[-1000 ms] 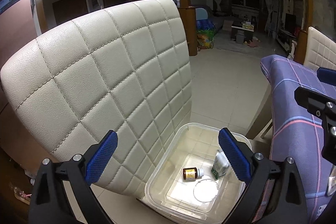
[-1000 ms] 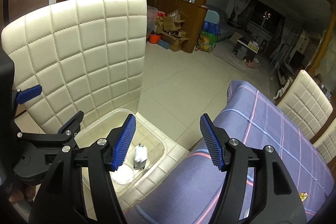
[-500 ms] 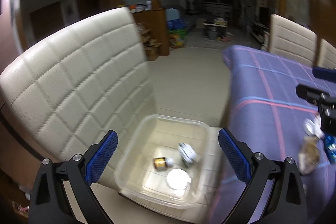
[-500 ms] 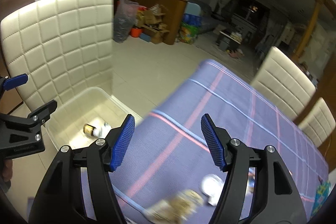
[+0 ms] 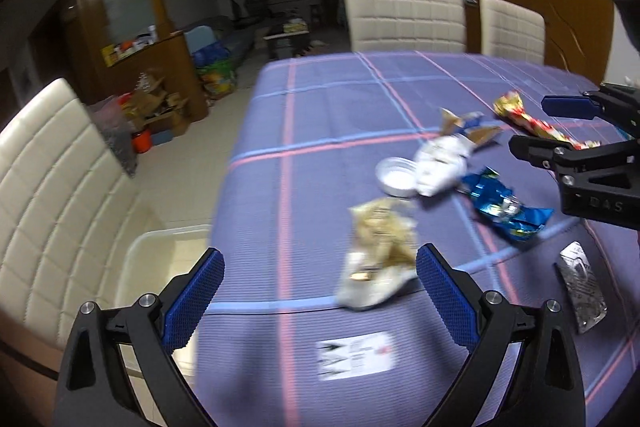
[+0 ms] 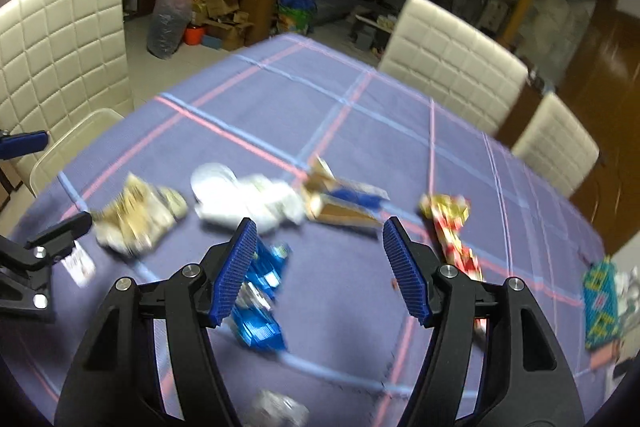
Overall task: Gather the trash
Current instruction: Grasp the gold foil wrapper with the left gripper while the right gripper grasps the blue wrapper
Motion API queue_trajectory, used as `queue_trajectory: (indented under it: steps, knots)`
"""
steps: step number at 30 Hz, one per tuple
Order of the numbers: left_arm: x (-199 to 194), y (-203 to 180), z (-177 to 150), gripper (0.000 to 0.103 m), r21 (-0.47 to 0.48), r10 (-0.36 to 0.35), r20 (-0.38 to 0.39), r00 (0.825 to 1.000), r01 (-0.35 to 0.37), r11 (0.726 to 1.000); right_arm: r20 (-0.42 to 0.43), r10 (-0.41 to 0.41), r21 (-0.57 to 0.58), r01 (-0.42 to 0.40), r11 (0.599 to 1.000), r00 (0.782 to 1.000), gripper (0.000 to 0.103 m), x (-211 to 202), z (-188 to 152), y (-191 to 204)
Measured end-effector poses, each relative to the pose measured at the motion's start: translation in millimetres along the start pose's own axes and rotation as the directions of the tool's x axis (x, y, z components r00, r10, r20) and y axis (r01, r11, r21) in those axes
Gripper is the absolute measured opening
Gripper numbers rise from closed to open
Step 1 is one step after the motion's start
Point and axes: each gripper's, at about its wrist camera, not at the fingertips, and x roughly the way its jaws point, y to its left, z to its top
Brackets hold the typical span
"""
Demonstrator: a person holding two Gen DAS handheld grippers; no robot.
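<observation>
Jaws of both grippers agape, empty — crumpled wrappers (image 5: 506, 205) strewn below.

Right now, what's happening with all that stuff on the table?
A person is picking up trash with two hand-held grippers. The left gripper and right gripper are both open and empty, held over the table. Wrappers lie scattered there: a tan one, a white one, a blue one and a red-and-gold one, plus a white lid. A clear bin waits beside the table. Nothing is grabbed yet.
</observation>
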Motion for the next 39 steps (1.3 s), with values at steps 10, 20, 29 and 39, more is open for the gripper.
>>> queue_trajectory:
  steps: [10, 20, 29, 39]
  knots:
    - [36.1, -11.3, 7.4, 0.094, -0.031, -0.008, -0.092, 0.996, 0.005, 1.0, -0.042, 0.081, -0.038, -0.082, 0.996, 0.996, 0.07, 15.1, -28.3, 19.5]
    - [39.8, -10.3, 3.4, 0.086, -0.006, 0.01, -0.089, 0.996, -0.011, 1.0, -0.108, 0.14, -0.022, -0.143, 0.989, 0.984, 0.04, 33.4, -35.0, 31.0]
    - [20.6, -12.5, 4.4, 0.05, 0.03, -0.035, -0.042, 0.998, 0.037, 0.999, -0.089, 0.114, -0.028, -0.116, 0.993, 0.99, 0.034, 20.7, -31.2, 29.9]
    - [-10.6, 0.7, 11.4, 0.05, 0.037, -0.003, 0.032, 0.999, 0.002, 0.999, -0.044, 0.112, -0.069, -0.115, 0.991, 0.993, 0.034, -2.3, -16.6, 41.7]
